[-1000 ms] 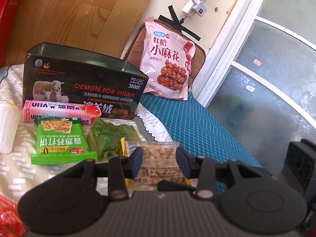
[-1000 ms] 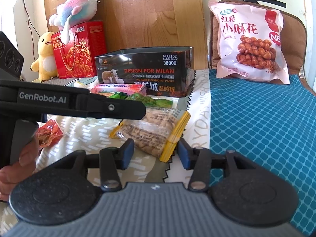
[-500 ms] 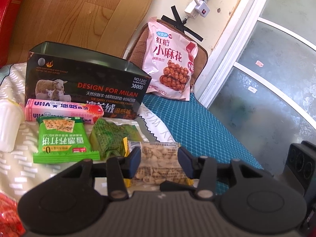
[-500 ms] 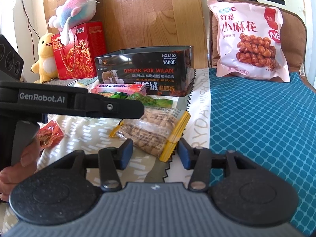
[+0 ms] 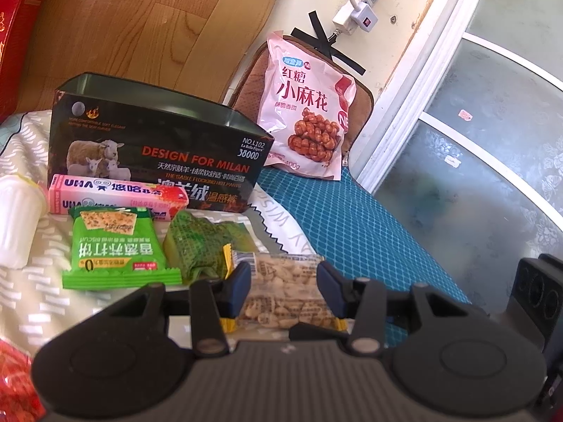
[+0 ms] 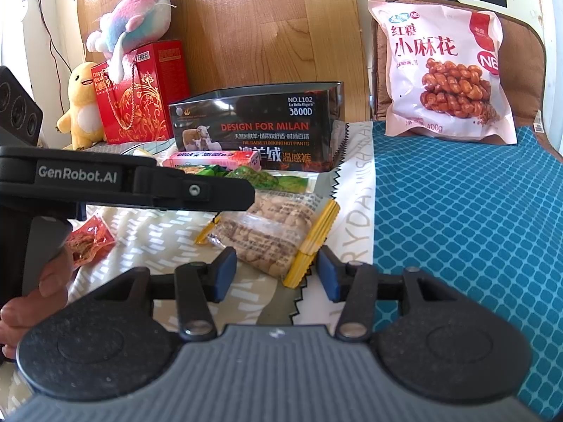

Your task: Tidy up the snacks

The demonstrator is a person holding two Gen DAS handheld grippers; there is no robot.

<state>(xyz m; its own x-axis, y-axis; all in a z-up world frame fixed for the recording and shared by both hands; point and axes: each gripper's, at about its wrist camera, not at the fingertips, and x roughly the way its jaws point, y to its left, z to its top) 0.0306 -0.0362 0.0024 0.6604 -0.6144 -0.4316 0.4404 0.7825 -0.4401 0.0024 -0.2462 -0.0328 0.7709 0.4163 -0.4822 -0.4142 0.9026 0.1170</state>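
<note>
Left tongs [image 5: 284, 283]: my blue pads stand wide on either side of the clear, crinkly peanut packet [image 5: 285, 292], not pressing it.
Right tongs [image 6: 276, 274]: wide, holding nothing, just short of that packet's ribbed yellow edge.
Packet: lies flat on the patterned cloth [image 6: 147, 235], in front of the glossy black tin [image 5: 155, 151].
Beside it: a flat green cracker pouch [image 5: 118, 249].
</note>
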